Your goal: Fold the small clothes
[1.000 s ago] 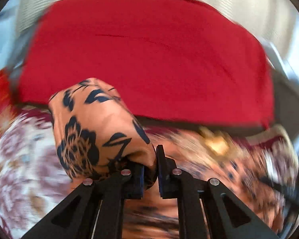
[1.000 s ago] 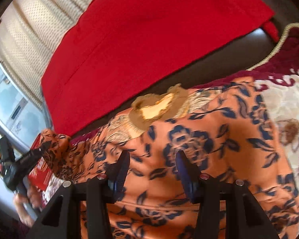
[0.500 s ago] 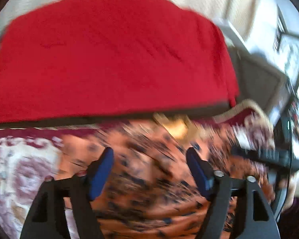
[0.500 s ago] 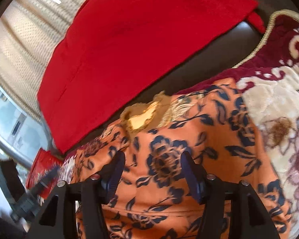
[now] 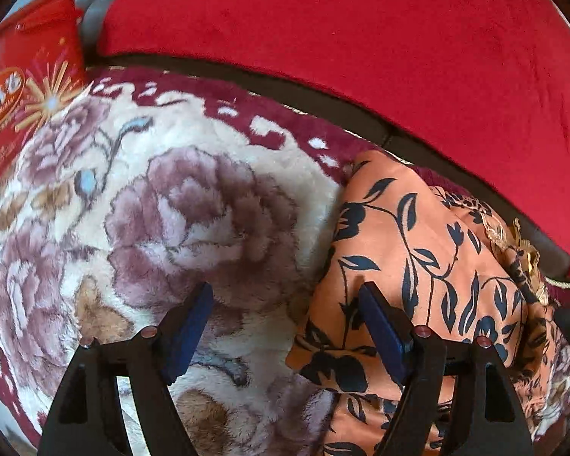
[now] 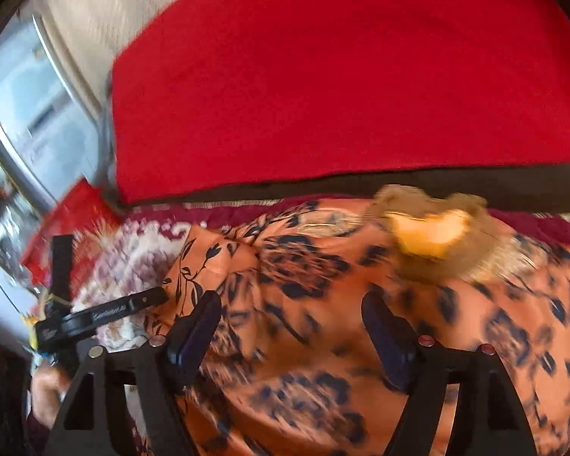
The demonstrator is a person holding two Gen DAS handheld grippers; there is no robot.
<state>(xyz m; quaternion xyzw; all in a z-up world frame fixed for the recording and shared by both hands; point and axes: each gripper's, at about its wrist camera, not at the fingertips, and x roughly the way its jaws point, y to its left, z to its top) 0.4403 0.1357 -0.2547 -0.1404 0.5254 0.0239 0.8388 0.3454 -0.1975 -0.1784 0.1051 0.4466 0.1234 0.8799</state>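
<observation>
L wrist view: left gripper (image 5: 285, 326) had its jaws spread wide w/ nothing between them, hovering over the plush floral blanket (image 5: 163, 205). The orange floral garment (image 5: 418, 266) lay on that blanket, its left edge just under the right-hand jaw; a folded-over flap sat on top. Red cushion (image 5: 361, 57) ran along the back, a red printed bag (image 5: 26, 87) at far left. Jaws had just been opening, no cloth caught in them.

R wrist view (blurred): right gripper (image 6: 290, 326) also gaped wide, jaws having just been opening, empty, above the garment (image 6: 323, 323). Gold-trimmed neckline (image 6: 433, 235) lay toward the cushion (image 6: 323, 76). The other gripper (image 6: 95, 315) showed at left beside the garment's edge, a hand (image 6: 45, 383) behind it.

Judgement: fold just laid, next grab pending. To do it well: pick the outer edge, not the bulk; pinch both layers at matching corners; lift low so slippery fabric doesn't slide; bring edge to edge, then release only once flat. Risk: flap bunching near the neckline.
</observation>
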